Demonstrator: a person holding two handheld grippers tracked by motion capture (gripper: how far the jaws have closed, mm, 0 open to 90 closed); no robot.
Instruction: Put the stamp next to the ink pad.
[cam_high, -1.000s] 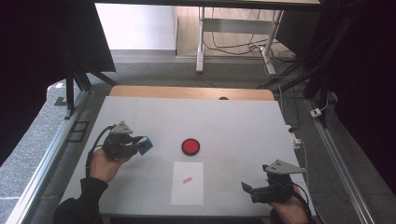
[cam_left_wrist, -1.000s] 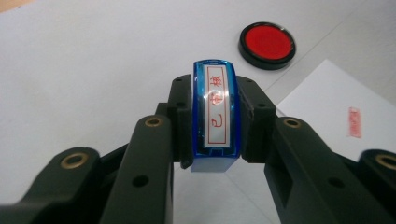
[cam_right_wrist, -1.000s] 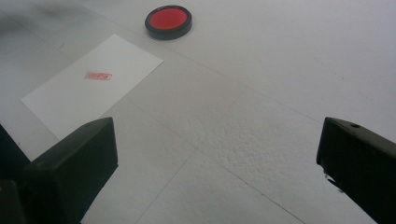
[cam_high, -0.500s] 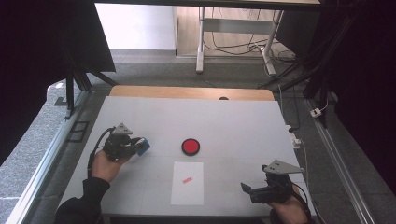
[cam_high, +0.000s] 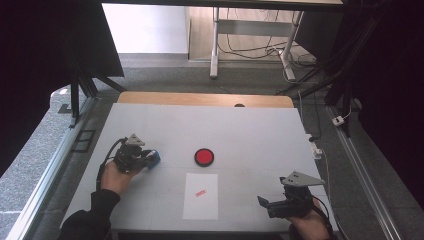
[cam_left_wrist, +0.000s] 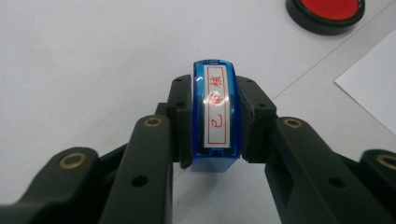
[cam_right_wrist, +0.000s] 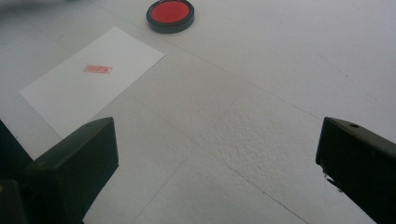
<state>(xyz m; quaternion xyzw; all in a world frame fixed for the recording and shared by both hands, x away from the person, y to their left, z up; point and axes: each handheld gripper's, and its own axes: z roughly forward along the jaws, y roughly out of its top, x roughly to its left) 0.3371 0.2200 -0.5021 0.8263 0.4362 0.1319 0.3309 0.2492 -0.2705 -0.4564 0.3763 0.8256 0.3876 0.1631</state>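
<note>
Lowered since the earlier frames, the left tongs (cam_high: 150, 159) now sit close over the table (cam_high: 250, 130) at its left side, with the stamp (cam_left_wrist: 214, 114) carried down with them. Both pads clamp the stamp's sides, so these tongs are closed on it. The stamp is a small clear-blue block with a white label on its upper face; it lies left of the ink pad (cam_high: 204, 157) and apart from it. The left hand (cam_high: 116, 176) wraps the tool from behind, its dark sleeve reaching in from the lower left corner, and the tongs point level toward the pad. The label bears red characters inside a red frame; they are too small to read with certainty. At centre lies the round black pad with red ink, and below it the paper (cam_high: 201, 196), carrying one small red imprint. At right, the right tongs (cam_high: 261, 201) rest low near the table's front edge, jaws wide apart and holding nothing.
</note>
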